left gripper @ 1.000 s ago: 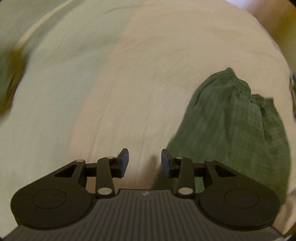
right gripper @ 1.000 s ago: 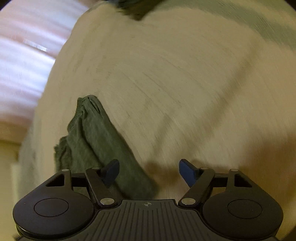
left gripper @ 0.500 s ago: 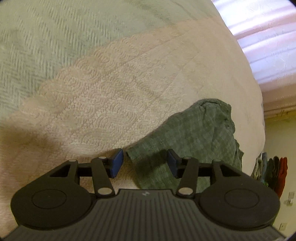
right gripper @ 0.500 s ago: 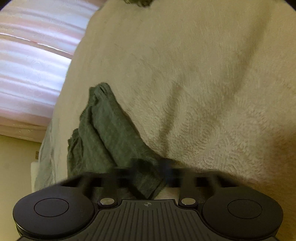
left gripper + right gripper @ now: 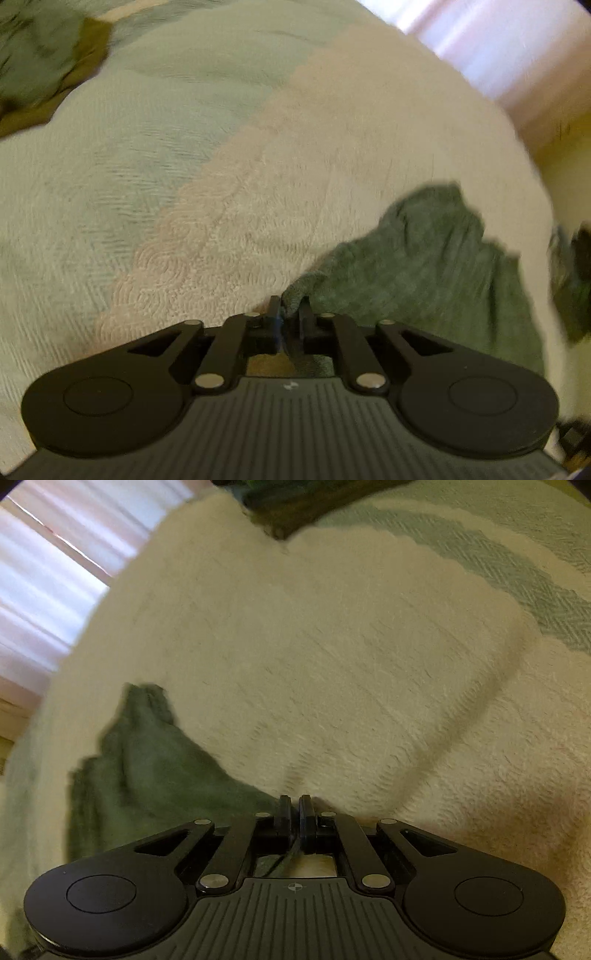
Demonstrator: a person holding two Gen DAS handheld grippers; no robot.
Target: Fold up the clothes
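While both cameras are smeared by motion, the main relation is legible: the crumpled grey-green checked cloth garment lies on the cream textured bedspread with its long axis running away from me, toward the far edge of that bedspread. From my left gripper the garment spreads forward and to the right; from my right gripper it spreads forward and to the left. I judge the garment to sit between my two tools, each pinching one near corner.

Left jaws are drawn nearly together, with a bunched fold of the garment's hem visible between them. Right jaws are likewise nearly closed; a dark strand of fabric shows behind the fingers, so I judge them gripping the near edge, though less plainly. Neither tool is clearly nearer.

Not determinable: the kind of garment, how much cloth is caught behind each gripper body, and the dark heap at the far end of the bedspread. The garment's far end is blurred.
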